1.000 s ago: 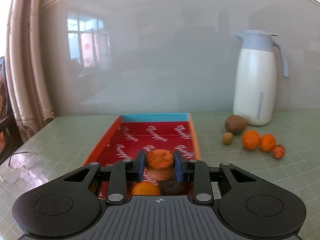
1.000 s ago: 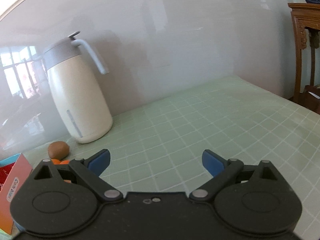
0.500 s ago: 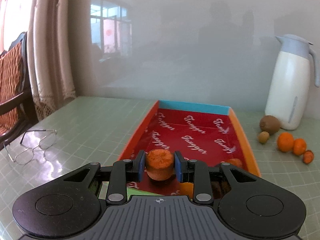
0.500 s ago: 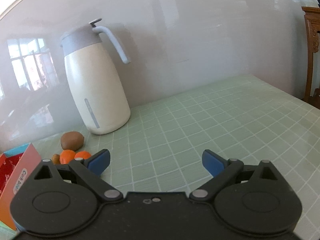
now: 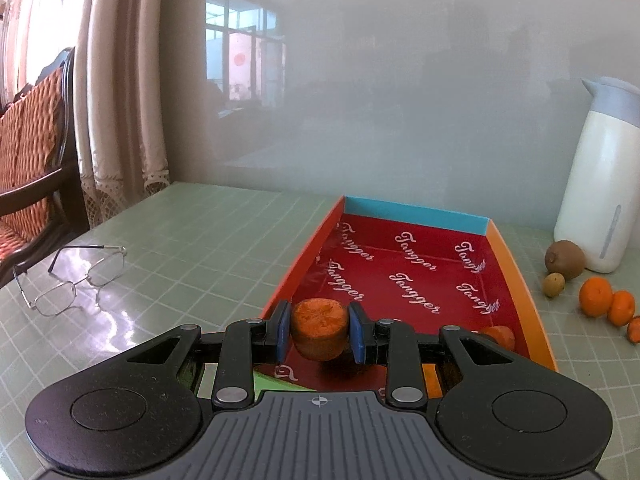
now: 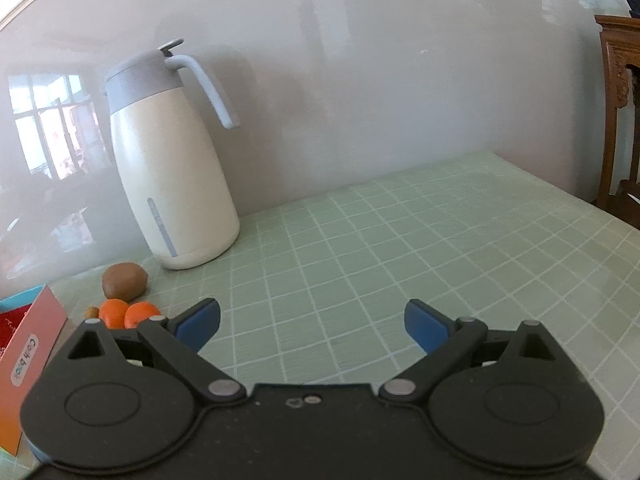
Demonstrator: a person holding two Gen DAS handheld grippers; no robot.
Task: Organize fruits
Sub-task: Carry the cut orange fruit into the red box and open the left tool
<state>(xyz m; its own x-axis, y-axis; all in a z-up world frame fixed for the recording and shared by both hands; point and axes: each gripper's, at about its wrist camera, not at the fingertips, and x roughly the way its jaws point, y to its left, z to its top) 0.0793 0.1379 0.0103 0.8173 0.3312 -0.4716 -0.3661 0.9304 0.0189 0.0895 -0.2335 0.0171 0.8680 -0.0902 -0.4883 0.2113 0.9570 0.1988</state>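
My left gripper (image 5: 320,334) is shut on an orange carrot-like chunk (image 5: 319,333), held just above the near left part of the red tray (image 5: 520,280). Another orange piece (image 5: 499,336) lies in the tray at its near right. Outside the tray to the right lie a kiwi (image 5: 565,259), a small brown fruit (image 5: 553,284) and two oranges (image 5: 596,296). My right gripper (image 6: 312,322) is open and empty over the green tablecloth; the kiwi (image 6: 124,280) and oranges (image 6: 126,313) lie to its left.
A white thermos jug (image 5: 600,184) stands at the wall behind the loose fruit; it also shows in the right wrist view (image 6: 172,168). Eyeglasses (image 5: 76,280) lie on the table left of the tray. A chair (image 5: 32,152) stands at the far left.
My left gripper, still holding the chunk, has swung left across the tray's near end and risen a little. My right gripper has moved closer to the jug and the loose fruit, staying open.
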